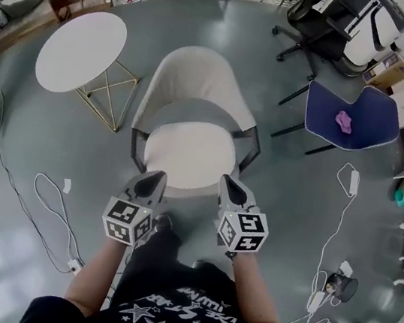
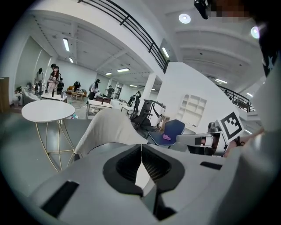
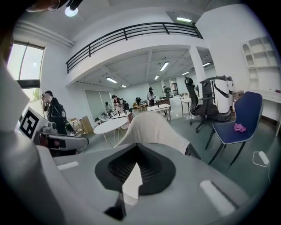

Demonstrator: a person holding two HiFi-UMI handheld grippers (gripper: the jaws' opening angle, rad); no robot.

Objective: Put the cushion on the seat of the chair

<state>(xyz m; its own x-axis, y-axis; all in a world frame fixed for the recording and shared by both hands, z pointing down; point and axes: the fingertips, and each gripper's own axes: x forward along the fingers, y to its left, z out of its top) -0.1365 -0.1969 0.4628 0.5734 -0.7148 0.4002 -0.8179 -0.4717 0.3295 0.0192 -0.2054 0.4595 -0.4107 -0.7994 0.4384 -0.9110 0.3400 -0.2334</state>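
Observation:
A beige tub chair [image 1: 197, 72] stands in front of me, with a round white cushion [image 1: 188, 151] lying flat on its seat. My left gripper [image 1: 155, 180] and right gripper [image 1: 230, 186] hover side by side over the cushion's front edge. Both are shut and hold nothing. In the left gripper view the left gripper [image 2: 141, 147] has its jaws meeting at the tips, with the chair back [image 2: 109, 127] beyond them. The right gripper [image 3: 137, 149] looks the same in its own view, facing the chair back [image 3: 151, 127]. A sliver of white shows through the gap behind each pair of tips.
A round white side table [image 1: 81, 50] on a gold wire frame stands left of the chair. To the right is a blue chair [image 1: 352, 116] carrying a pink object, and behind it a black office chair [image 1: 315, 23]. Cables [image 1: 51, 201] trail over the grey floor. People stand far back.

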